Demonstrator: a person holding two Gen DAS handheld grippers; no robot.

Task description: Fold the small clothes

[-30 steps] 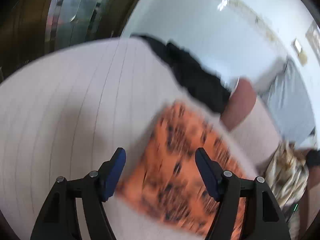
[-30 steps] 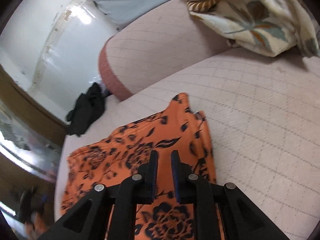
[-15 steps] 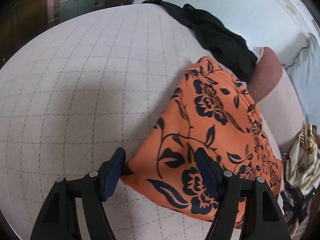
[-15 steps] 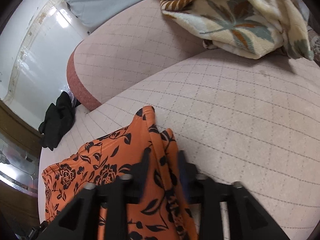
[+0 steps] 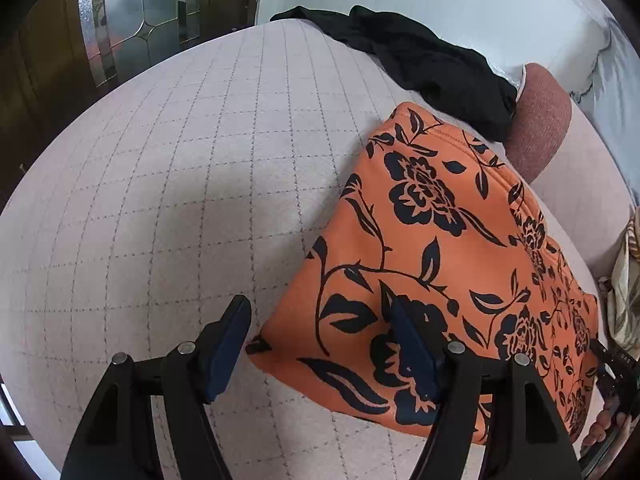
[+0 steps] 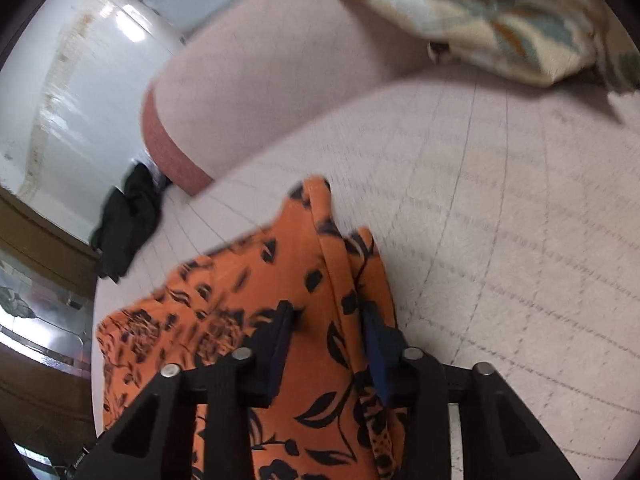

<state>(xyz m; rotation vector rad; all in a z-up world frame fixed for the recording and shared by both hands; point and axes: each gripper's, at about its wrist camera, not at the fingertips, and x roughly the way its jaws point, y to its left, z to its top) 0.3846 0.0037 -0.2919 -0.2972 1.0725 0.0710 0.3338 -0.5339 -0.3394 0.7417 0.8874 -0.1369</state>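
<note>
An orange garment with a black flower print (image 5: 432,248) lies flat on the pale quilted cushion (image 5: 180,200). My left gripper (image 5: 320,344) hangs open just over the garment's near corner, with one finger above the cushion and the other above the print. In the right wrist view the same garment (image 6: 240,300) shows a raised folded edge along its right side. My right gripper (image 6: 328,332) straddles that edge, and its jaws are closing with the fold between them. The pads do not clearly press on the cloth.
A black garment (image 5: 432,64) lies at the cushion's far edge beside a reddish bolster (image 5: 540,120). A leaf-patterned blanket (image 6: 500,12) is heaped at the back right. A wooden door with glass panes (image 5: 140,12) stands beyond the cushion. A fingertip (image 5: 604,428) shows at the lower right.
Both grippers have sunk closer to the orange garment. The right jaws, shut a second ago, have come apart and now bracket the folded edge. The left jaws stayed wide.
</note>
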